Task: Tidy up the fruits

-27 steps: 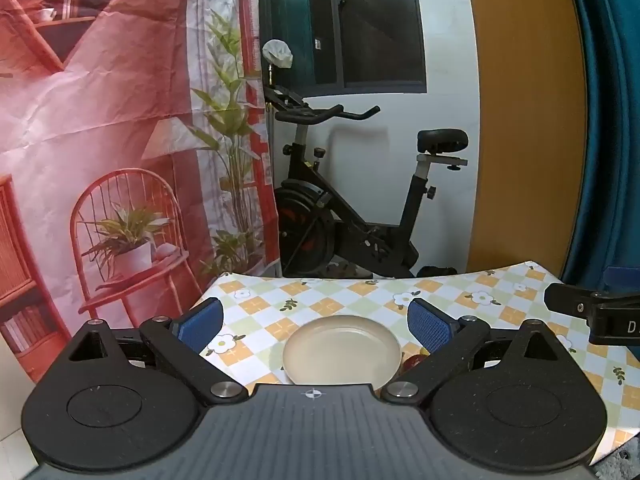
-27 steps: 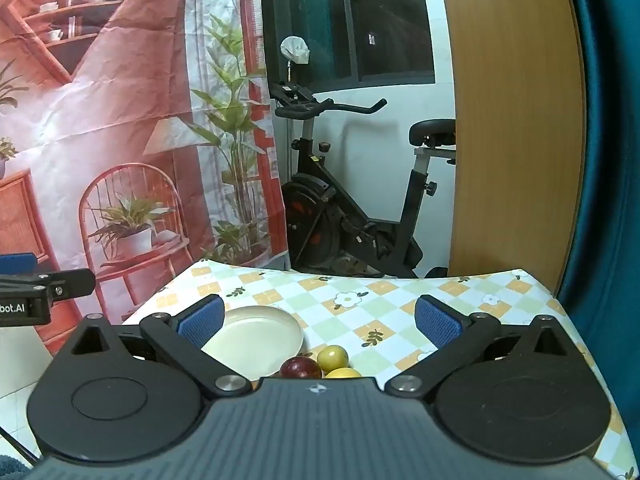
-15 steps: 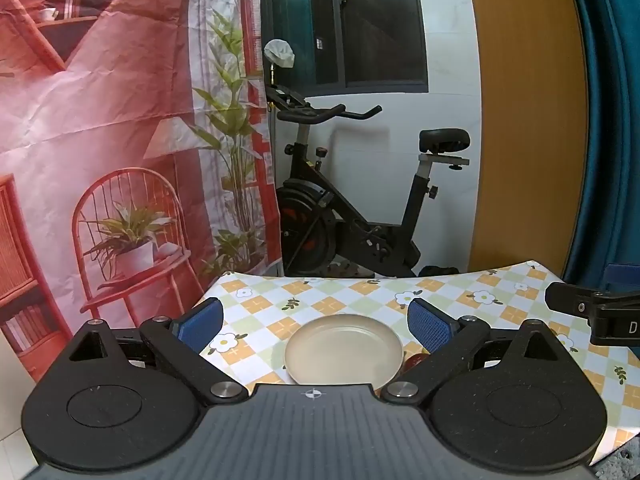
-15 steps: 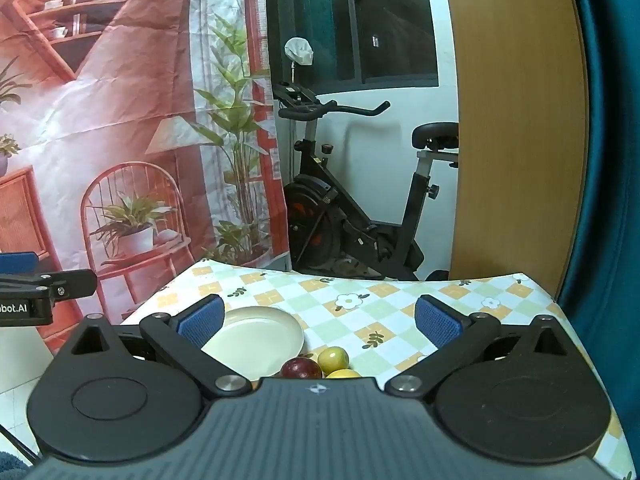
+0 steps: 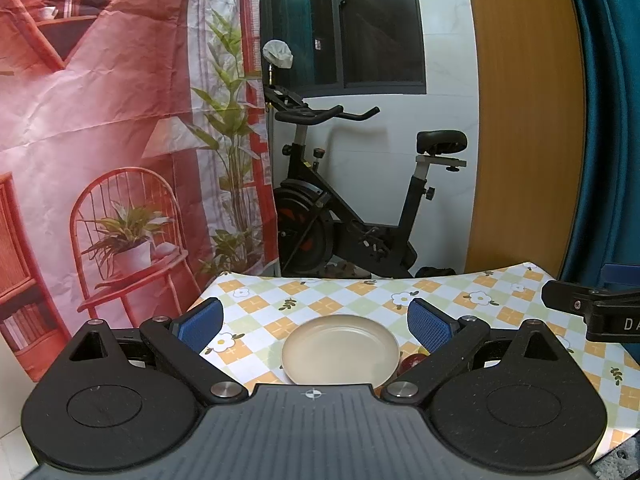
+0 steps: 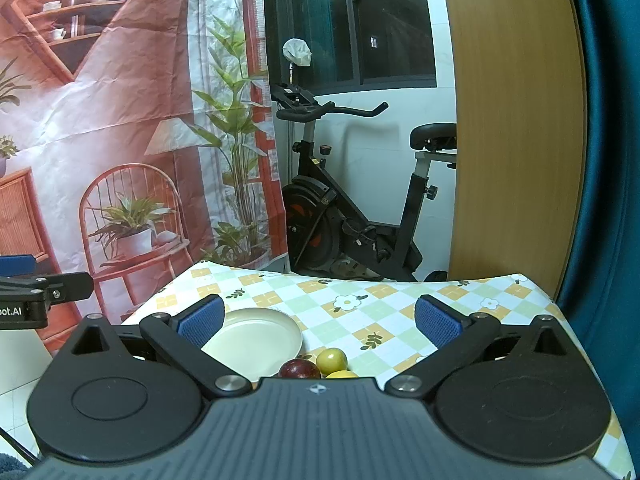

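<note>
An exercise bike [image 5: 352, 200] is standing beyond the far edge of the desk [image 5: 360, 296], with a printed backdrop [image 5: 120, 120] hanging to its left and a wooden panel [image 5: 524, 120] and teal curtain [image 5: 608, 120] rising to its right; nothing on the desk is blocking the way to the fruits. The desk is wearing a checked cloth with flowers. A cream plate [image 5: 340, 354] is lying empty on it, sitting between the wide-spread blue pads of the left tool [image 5: 316, 322], which is gripping nothing. In the left view a dark red fruit [image 5: 414, 360] is just peeking out at the plate's right edge, partly hidden behind the tool's right finger, and the other tool is reaching in from the right edge. In the right view the right tool [image 6: 318, 320] is likewise standing fully open with nothing between its pads; the plate [image 6: 256, 340] is lying by its left pad, and the fruits are clustering just right of the plate, near the tool's body and roughly midway between its fingers. The dark red fruit [image 6: 299, 369] is looking round and glossy, a yellow-green fruit [image 6: 331, 359] is sitting just beside it on the right, and a yellow fruit [image 6: 342, 374] is showing only its top above the tool's housing.
</note>
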The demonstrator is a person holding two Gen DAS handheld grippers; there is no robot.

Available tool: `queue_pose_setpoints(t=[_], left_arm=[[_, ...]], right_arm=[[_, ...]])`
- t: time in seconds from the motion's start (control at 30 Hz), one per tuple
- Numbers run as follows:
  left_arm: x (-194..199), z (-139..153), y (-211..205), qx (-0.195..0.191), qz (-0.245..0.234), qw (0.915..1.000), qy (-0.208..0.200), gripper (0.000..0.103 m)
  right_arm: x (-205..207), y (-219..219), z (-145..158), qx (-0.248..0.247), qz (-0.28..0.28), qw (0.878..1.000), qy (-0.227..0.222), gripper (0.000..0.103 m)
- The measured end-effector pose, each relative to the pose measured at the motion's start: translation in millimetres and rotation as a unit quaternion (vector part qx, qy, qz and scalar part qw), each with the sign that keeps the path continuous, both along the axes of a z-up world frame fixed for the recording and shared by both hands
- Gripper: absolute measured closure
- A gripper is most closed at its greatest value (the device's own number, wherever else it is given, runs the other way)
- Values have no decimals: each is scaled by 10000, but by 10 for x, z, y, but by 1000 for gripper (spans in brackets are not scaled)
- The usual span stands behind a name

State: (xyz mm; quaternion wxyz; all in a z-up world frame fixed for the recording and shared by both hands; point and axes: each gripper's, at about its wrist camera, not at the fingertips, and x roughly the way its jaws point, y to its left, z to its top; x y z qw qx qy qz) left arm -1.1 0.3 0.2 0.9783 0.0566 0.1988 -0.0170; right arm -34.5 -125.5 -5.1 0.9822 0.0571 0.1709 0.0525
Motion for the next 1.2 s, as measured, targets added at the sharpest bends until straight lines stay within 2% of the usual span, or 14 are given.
queue_pose_setpoints(t=[1.2], left_arm=[[-3, 3, -14, -91, -34, 10000, 9, 3]], right_arm=[[2, -7, -5, -20, -3, 10000, -17, 0]])
